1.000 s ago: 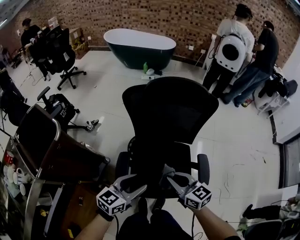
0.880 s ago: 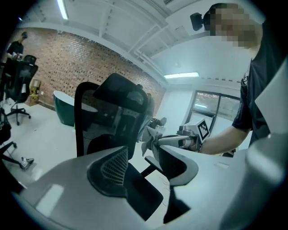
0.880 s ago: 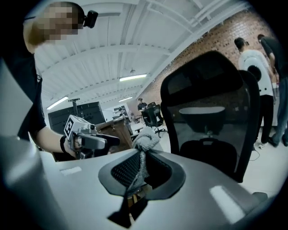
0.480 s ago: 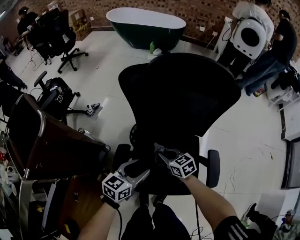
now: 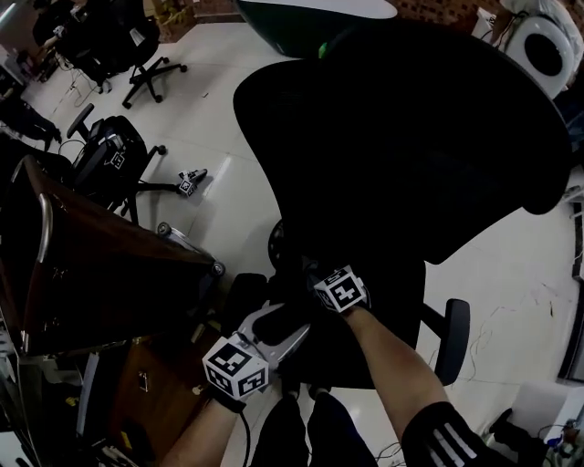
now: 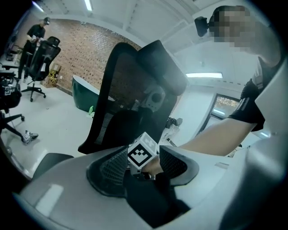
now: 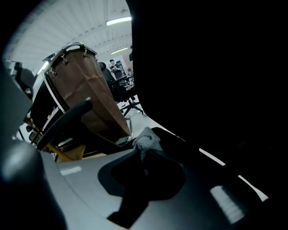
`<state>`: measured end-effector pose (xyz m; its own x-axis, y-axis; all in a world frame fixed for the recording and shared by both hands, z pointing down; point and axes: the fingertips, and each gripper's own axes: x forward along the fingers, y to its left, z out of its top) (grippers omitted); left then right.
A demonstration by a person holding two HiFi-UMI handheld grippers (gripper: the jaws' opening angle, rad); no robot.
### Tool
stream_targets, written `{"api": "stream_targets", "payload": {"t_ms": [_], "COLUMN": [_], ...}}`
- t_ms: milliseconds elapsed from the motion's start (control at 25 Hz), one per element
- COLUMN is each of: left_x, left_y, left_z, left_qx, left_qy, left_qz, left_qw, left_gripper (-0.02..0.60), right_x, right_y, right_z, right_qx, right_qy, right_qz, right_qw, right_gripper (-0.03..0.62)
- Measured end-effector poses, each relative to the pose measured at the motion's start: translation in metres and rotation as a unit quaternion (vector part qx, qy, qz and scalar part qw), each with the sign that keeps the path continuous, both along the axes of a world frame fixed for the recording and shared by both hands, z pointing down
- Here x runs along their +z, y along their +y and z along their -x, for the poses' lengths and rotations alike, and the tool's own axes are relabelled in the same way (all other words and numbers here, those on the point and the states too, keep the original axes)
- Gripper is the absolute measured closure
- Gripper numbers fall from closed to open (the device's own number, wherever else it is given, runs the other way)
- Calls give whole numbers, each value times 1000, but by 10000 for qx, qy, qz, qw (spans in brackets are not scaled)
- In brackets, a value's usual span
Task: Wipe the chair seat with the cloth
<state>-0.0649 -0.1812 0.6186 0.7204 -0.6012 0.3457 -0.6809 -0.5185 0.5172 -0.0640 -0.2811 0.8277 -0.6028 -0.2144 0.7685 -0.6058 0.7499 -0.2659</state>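
Note:
A black office chair fills the head view, its backrest [image 5: 411, 128] looming over the dark seat [image 5: 388, 319]. My right gripper [image 5: 306, 272] reaches low over the seat's left front part. In the right gripper view the right gripper [image 7: 143, 155] is shut on a grey cloth [image 7: 146, 139], which bunches out past the tips against the seat. My left gripper [image 5: 285, 321] sits just behind it at the seat's front edge. In the left gripper view the left gripper [image 6: 144, 156] is open, with only the right gripper's marker cube [image 6: 142, 153] ahead. The head view hides the cloth.
A brown chrome-edged piece of furniture [image 5: 91, 274] stands close on the left. The chair's armrests [image 5: 453, 333] flank the seat. Another black office chair [image 5: 114, 150] and a dark green bathtub [image 5: 301, 14] stand further back on the pale floor [image 5: 219, 119].
The head view has closed in on the chair. My right gripper has moved forward and left, low over the seat. The left gripper has stayed near the front edge.

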Motion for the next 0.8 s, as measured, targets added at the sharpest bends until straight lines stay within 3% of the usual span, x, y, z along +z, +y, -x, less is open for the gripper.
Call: {"api": "stream_targets", "payload": {"t_ms": [160, 400, 560, 800], "left_x": [16, 28, 31, 41], "left_y": [2, 7, 15, 24], "left_z": [3, -1, -1, -9], "left_qx": [26, 136, 217, 319], "left_qy": [-26, -16, -69, -74], "left_qz": [100, 137, 201, 325], "left_qw": [9999, 9998, 9995, 9989], "left_gripper": [339, 338, 339, 341], "right_x": [26, 75, 86, 95], "right_y": [-8, -9, -9, -3], "right_z": [37, 26, -24, -168], "right_qx": [-200, -773, -568, 144], "right_qy": [1, 846, 1043, 1849], "right_qz": [-29, -205, -144, -80], "right_qw": [9998, 9932, 9928, 9826], "right_gripper": [551, 551, 551, 553]}}
